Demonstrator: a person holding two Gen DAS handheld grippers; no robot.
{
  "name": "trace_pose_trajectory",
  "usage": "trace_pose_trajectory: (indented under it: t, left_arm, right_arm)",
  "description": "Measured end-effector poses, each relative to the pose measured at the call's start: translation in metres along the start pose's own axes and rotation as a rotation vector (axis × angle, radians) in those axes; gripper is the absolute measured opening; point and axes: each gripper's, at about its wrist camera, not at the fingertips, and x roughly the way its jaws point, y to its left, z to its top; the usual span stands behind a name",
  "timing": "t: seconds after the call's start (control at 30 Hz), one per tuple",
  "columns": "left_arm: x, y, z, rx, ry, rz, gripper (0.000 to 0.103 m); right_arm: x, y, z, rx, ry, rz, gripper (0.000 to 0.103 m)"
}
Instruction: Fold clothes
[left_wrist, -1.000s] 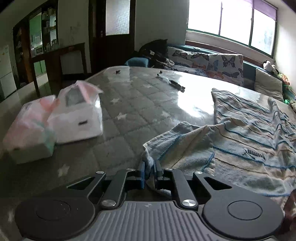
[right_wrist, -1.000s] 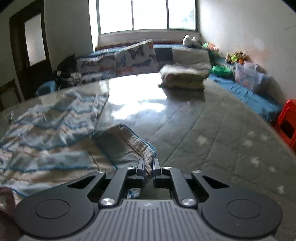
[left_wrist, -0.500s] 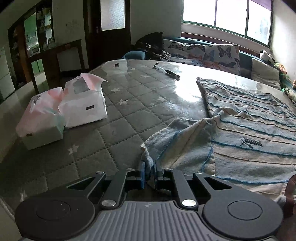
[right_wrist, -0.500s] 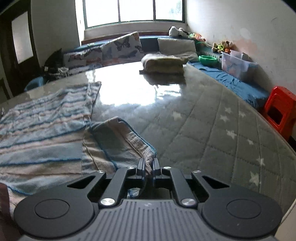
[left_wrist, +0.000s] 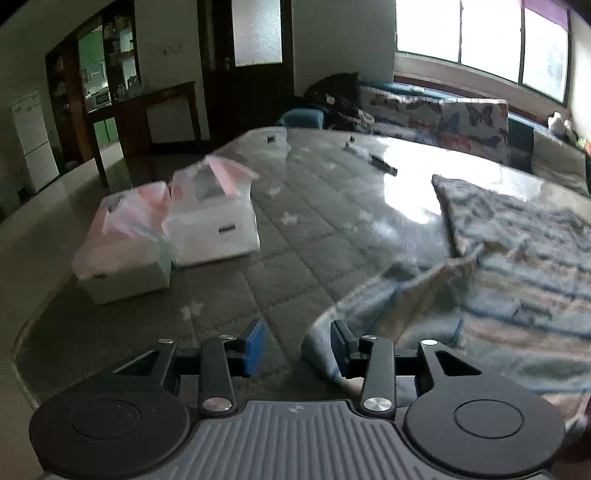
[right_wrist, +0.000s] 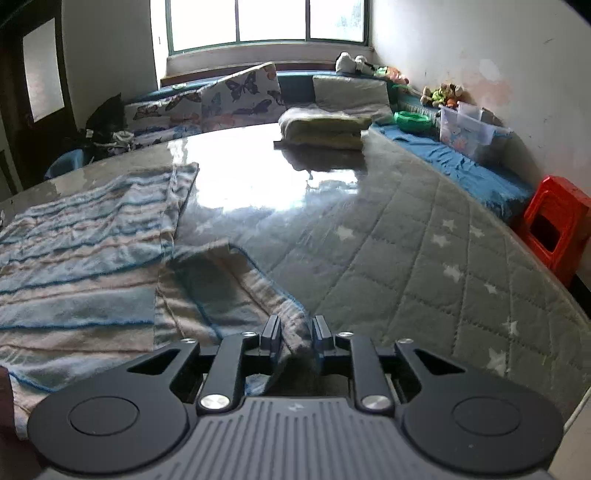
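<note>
Garment (right_wrist: 110, 258) corner between right tongs (right_wrist: 294, 334)

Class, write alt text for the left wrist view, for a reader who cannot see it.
The left gripper is open over a grey star-quilted mattress, and a corner of the blue-and-beige striped towel garment lies against its right finger. Two white boxes under pink plastic bags sit further left on the mattress, with bright windows behind.

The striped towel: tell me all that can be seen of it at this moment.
The striped towel looks like soft terry, pale with blue and beige bands and a blue edge. It lies mostly flat on the quilted mattress, near corners folded over. The left gripper is open beside one corner; the right gripper, slightly open, has cloth between its fingers.
</note>
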Motion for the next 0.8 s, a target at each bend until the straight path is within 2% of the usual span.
trace_pose_trajectory:
  t: [0.2,0.37,0.5,0.63,0.7,0.8]
  left_arm:
    - [-0.001,-0.032,0.014,0.055,-0.034,-0.123,0.043]
    - [0.000,-0.065,0.015,0.119,-0.034,-0.222,0.043]
    - [0.009,-0.086,0.013,0.158,-0.013,-0.262,0.043]
    - [0.018,-0.100,0.013,0.175,0.007,-0.291,0.043]
    - [0.021,-0.105,0.012,0.185,0.013,-0.305,0.043]
    - [0.025,-0.113,0.013,0.196,0.014,-0.324,0.045]
  right_arm:
    - [-0.012,0.024,0.013,-0.082,-0.036,0.091,0.022]
    - [-0.020,0.058,0.016,-0.195,-0.047,0.217,0.024]
    - [-0.025,0.090,0.012,-0.275,0.003,0.395,0.031]
    - [-0.032,0.130,-0.002,-0.419,0.038,0.548,0.033]
    - [-0.036,0.148,-0.011,-0.494,0.036,0.592,0.037]
    - [-0.038,0.167,-0.019,-0.565,0.035,0.616,0.036]
